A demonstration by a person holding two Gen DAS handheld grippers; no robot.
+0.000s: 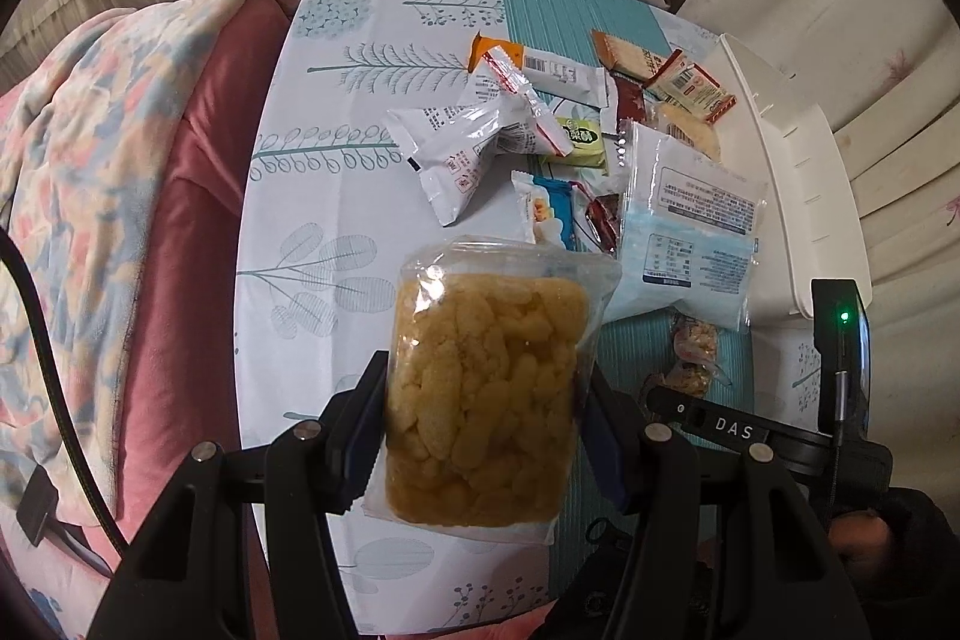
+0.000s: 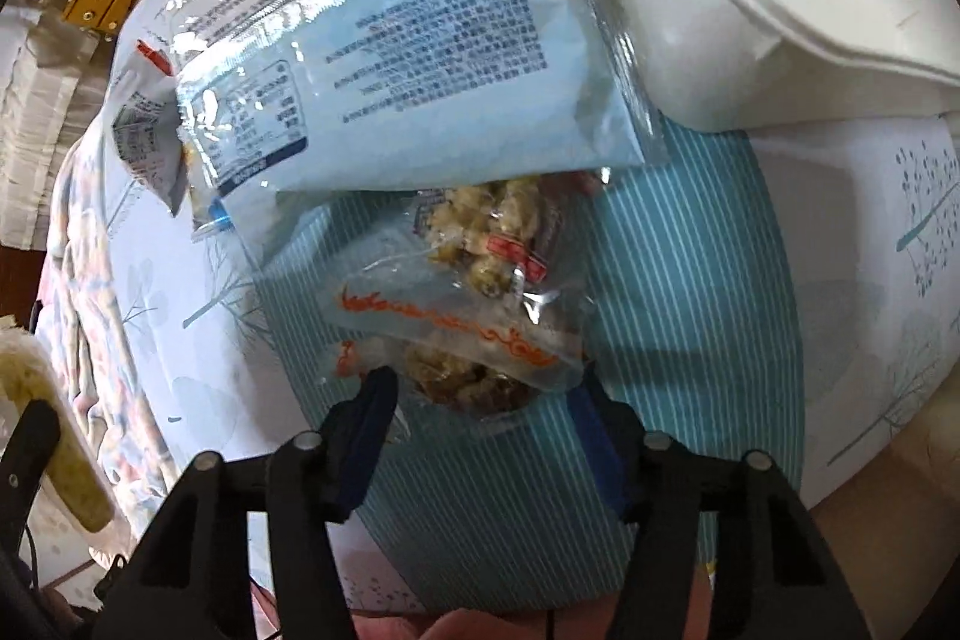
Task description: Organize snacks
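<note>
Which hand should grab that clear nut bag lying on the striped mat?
Right. The right hand-held gripper is open right over the nut bag; the left hand-held gripper is already clamped on the puffs bag.

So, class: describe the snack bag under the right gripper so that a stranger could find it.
Start at the white plastic bin, then the pale blue packet leaning beside it. Below lies a small clear bag of brown nutty clusters on the teal striped cloth, alone in bearing orange squiggles.

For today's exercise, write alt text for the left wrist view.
The left gripper clamps a clear bag of yellow puffed snacks above a leaf-print tablecloth. Beyond it, a heap of assorted snack packets lies beside a white plastic bin.
</note>
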